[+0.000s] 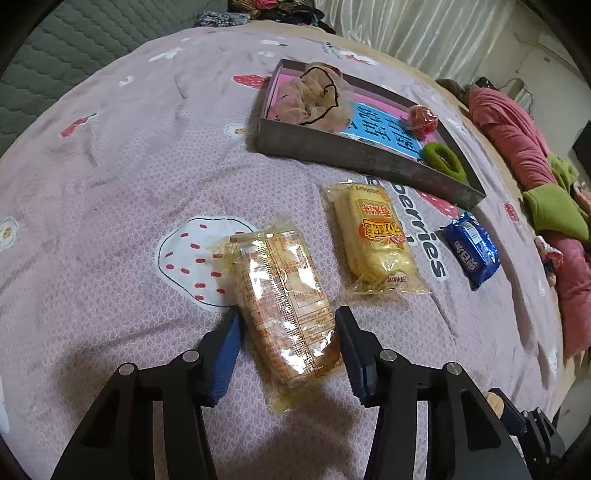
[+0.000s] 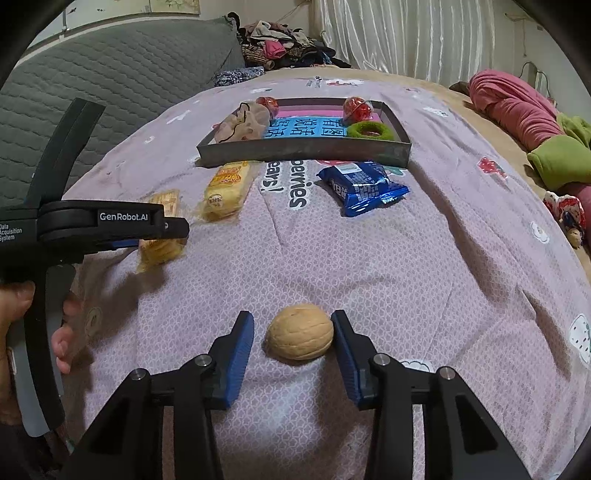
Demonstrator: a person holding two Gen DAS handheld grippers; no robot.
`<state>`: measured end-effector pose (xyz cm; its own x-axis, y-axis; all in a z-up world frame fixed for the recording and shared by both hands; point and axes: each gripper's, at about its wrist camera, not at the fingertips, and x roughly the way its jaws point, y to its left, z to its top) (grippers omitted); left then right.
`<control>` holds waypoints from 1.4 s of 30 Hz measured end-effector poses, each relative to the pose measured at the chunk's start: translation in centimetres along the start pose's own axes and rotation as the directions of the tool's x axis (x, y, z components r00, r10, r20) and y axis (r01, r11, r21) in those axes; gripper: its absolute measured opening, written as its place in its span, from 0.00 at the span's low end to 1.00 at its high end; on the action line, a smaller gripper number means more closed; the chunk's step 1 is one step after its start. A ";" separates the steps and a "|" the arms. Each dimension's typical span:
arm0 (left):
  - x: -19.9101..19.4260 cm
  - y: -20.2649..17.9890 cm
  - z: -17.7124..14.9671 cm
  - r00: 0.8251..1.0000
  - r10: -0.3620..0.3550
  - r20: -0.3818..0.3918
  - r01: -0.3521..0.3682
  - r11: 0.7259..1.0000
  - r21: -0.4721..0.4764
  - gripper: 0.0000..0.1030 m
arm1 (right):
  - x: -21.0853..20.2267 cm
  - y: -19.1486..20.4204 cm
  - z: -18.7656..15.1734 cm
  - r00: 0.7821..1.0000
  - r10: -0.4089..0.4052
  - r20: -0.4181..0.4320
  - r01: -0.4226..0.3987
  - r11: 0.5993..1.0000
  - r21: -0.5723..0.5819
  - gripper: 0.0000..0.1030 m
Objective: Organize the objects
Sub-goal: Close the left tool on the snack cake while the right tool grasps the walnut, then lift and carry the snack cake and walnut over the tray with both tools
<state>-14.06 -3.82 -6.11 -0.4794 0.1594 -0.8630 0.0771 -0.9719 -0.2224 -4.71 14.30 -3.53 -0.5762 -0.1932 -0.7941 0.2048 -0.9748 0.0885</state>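
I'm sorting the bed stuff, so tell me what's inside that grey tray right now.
Inside the grey tray: a beige drawstring pouch, two red wrapped candies and a green ring, on a blue printed sheet. Whatever lies under the pouch is hidden.

A bed fills most of both views, spread with a mauve sheet (image 2: 369, 266) printed with strawberries, flowers and dark lettering. Along its left edge stands a grey quilted headboard (image 2: 122, 81). At the far edge a heap of clothes (image 2: 280, 44) lies beneath pale pleated curtains (image 2: 406, 33). Rolled pink bedding (image 2: 513, 107) and a green cushion (image 2: 554, 162) line the right edge.
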 end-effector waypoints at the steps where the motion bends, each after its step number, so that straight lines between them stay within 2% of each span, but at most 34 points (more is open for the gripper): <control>1: 0.0 0.1 0.0 1.000 -0.005 0.000 0.005 1.000 -0.001 0.50 | 0.0 0.0 0.0 1.000 -0.001 0.001 0.001 1.000 -0.001 0.41; 7: -0.3 0.1 -0.1 1.000 -0.007 -0.006 0.007 1.000 0.026 0.47 | -0.2 0.2 0.0 1.000 0.027 0.001 -0.027 1.000 -0.013 0.35; 12: -0.5 0.2 -0.5 1.000 -0.015 0.000 0.015 0.999 0.042 0.47 | -0.4 0.5 0.0 0.997 0.079 0.007 -0.079 0.997 -0.021 0.35; 24: -1.5 0.2 -1.3 0.999 -0.029 0.031 0.026 0.997 0.070 0.44 | -1.0 0.8 0.2 0.994 0.103 0.030 -0.102 0.994 -0.032 0.35; 42: -9.0 -1.7 -2.7 0.983 0.007 0.185 -0.037 0.987 0.157 0.44 | -4.0 1.0 1.3 0.983 0.128 0.131 -0.122 0.991 -0.049 0.35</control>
<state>-7.52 -3.17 0.79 -0.6323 0.1176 -0.7658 -0.0438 -0.9923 -0.1163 -3.23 13.93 0.55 -0.6442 -0.3290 -0.6905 0.3125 -0.9372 0.1551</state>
